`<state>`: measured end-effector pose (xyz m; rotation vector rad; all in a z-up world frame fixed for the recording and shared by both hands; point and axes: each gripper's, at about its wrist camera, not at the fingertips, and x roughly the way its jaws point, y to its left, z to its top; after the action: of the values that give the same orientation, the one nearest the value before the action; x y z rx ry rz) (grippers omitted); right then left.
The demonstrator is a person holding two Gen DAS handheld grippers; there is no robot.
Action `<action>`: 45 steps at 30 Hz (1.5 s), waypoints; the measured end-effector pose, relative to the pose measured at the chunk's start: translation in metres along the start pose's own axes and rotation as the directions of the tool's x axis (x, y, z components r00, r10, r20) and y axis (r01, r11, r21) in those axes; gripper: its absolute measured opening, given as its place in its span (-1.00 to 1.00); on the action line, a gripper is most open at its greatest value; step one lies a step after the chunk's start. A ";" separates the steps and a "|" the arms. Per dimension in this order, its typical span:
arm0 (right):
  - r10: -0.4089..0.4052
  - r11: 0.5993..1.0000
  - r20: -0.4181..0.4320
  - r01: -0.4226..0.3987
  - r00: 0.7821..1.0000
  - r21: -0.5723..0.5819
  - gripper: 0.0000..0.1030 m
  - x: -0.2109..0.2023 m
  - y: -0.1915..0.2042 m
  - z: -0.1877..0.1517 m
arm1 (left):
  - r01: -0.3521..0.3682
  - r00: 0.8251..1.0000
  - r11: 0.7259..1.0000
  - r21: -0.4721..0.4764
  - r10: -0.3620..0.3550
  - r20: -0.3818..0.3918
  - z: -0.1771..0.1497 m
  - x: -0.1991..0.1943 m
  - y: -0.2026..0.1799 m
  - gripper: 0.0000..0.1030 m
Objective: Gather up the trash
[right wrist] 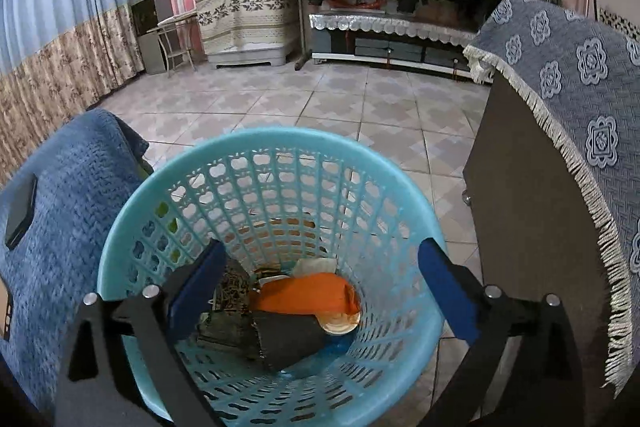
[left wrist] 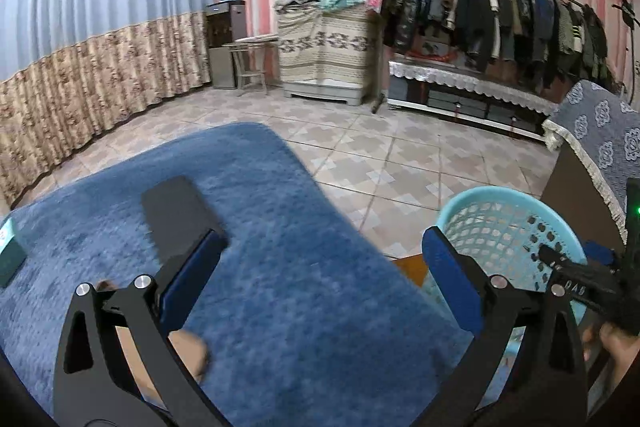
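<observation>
Right gripper: my right gripper [right wrist: 320, 267] hangs over the pale turquoise plastic lattice basket [right wrist: 200, 163], blue-padded jaws spread wide, nothing between the pads.
Trash: down in the basket's bottom I see an orange wrapper [right wrist: 308, 297], a dark grey crumpled piece [right wrist: 288, 341], a round pale lid or disc [right wrist: 340, 325] and some dark patterned scrap [right wrist: 230, 291], all piled touching each other.
Left gripper: my left gripper [left wrist: 324, 251] is over the blue shaggy cloth [left wrist: 280, 267] covering the table, jaws wide apart, nothing clamped.
On the cloth: a black flat rectangular device [left wrist: 180, 215] lies just past the left finger; a teal box [left wrist: 10, 251] sits at the far left edge.
In the way: a dark brown cabinet draped in a grey-blue flower-patterned fringed cover [right wrist: 560, 107] stands tight beside the basket on its right; the blue cloth's edge presses close on its left.
Only the left view shows: the teal box, a hand [left wrist: 612, 343] holding the right gripper's black body at the basket rim, and something skin-toned and blurred below the left finger, which I can't identify.
Only the right view shows: the basket's contents.
Background: tiled floor [right wrist: 320, 99], a rail of dark hanging clothes [left wrist: 500, 11], a patterned covered chest piled with laundry [left wrist: 328, 47].
</observation>
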<state>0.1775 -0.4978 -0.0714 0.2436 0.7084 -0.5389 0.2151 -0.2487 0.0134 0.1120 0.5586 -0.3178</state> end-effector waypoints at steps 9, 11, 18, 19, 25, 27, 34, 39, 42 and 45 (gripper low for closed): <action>0.089 0.991 0.088 -0.080 0.992 -0.105 0.91 -0.052 0.035 0.004 | -0.079 0.996 0.995 -0.056 0.082 0.046 -0.016 -0.054 0.058 0.89; 0.115 0.986 0.128 -0.097 0.985 -0.139 0.91 -0.074 0.050 0.006 | -0.095 0.993 0.993 -0.075 0.100 0.066 -0.020 -0.067 0.069 0.89; 0.248 0.952 0.222 -0.196 0.943 -0.234 0.91 -0.136 0.103 -0.012 | -0.158 0.985 0.982 -0.106 0.165 0.058 -0.040 -0.107 0.103 0.89; 0.284 0.943 0.227 -0.228 0.931 -0.244 0.91 -0.144 0.111 -0.020 | -0.186 0.980 0.978 -0.095 0.192 0.054 -0.047 -0.111 0.106 0.89; 0.415 0.900 0.192 -0.369 0.889 -0.235 0.91 -0.168 0.139 -0.054 | -0.260 0.964 0.961 -0.098 0.263 0.028 -0.075 -0.133 0.125 0.89; 0.430 0.891 0.183 -0.383 0.884 -0.243 0.91 -0.172 0.148 -0.066 | -0.284 0.957 0.953 -0.103 0.289 0.034 -0.083 -0.140 0.132 0.89; 0.464 0.865 0.177 -0.401 0.868 -0.301 0.91 -0.185 0.167 -0.105 | -0.317 0.944 0.941 -0.115 0.325 0.058 -0.110 -0.165 0.150 0.89; 0.472 0.856 0.183 -0.399 0.862 -0.329 0.91 -0.195 0.167 -0.126 | -0.329 0.933 0.934 -0.142 0.344 0.106 -0.127 -0.183 0.153 0.89; 0.460 0.856 0.191 -0.376 0.867 -0.354 0.91 -0.198 0.172 -0.135 | -0.317 0.936 0.937 -0.145 0.333 0.110 -0.133 -0.188 0.153 0.90; 0.475 0.844 0.196 -0.381 0.858 -0.376 0.91 -0.201 0.175 -0.142 | -0.298 0.942 0.938 -0.175 0.319 0.106 -0.139 -0.193 0.157 0.90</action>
<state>0.0679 -0.2189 -0.0346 0.0089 0.4308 -0.0116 0.0418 -0.0227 0.0029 0.0249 0.4234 0.0266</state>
